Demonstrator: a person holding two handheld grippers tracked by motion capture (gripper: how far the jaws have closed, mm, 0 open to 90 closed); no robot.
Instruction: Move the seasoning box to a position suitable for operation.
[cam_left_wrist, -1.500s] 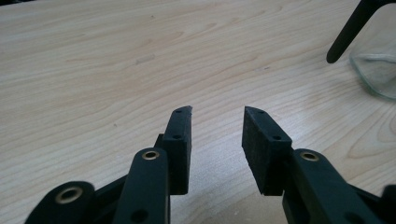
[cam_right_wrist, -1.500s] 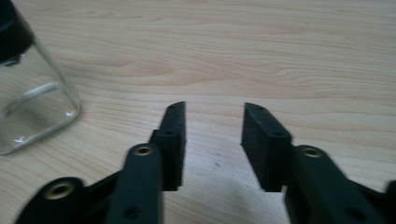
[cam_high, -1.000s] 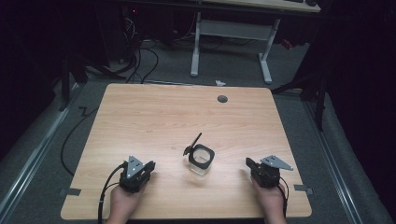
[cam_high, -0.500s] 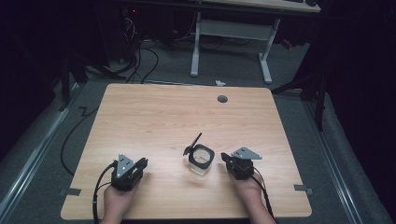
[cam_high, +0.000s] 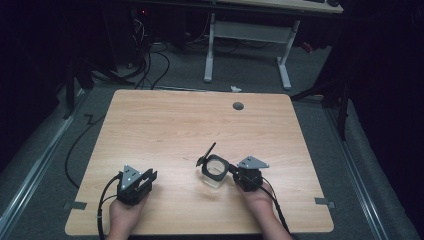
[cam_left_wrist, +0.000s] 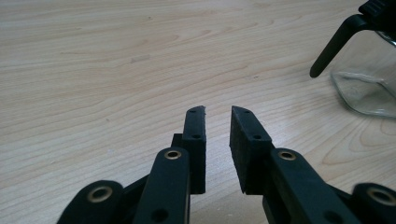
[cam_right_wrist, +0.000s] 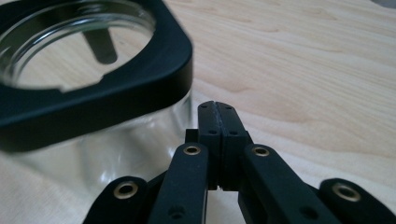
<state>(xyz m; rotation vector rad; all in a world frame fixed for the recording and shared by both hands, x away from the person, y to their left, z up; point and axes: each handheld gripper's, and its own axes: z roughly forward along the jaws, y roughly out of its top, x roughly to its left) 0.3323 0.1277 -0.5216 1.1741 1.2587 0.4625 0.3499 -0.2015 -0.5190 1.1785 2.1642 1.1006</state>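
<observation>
A clear glass jar (cam_high: 215, 171) with a black square rim and a thin black lever (cam_high: 207, 152) sticking up stands right of centre on the wooden table (cam_high: 165, 130). My right gripper (cam_high: 233, 171) is shut with nothing in it, and its tips sit right beside the jar's right side. In the right gripper view the rim (cam_right_wrist: 93, 88) looms at the left, close to the closed tips (cam_right_wrist: 218, 109). My left gripper (cam_high: 150, 175) rests near the front left, well away from the jar. Its jaws (cam_left_wrist: 217, 112) stand slightly open and empty, with the jar (cam_left_wrist: 369, 88) far right.
A round grey cable hole (cam_high: 238, 106) sits near the table's far edge. Beyond the table stand white desk legs (cam_high: 210, 50) and loose cables (cam_high: 150, 55) on the floor. Bare wood stretches across the left and far parts of the table.
My right gripper has moved left from the table's front right until its tips reach the jar. My left gripper shifted slightly left. The jar has not moved.
</observation>
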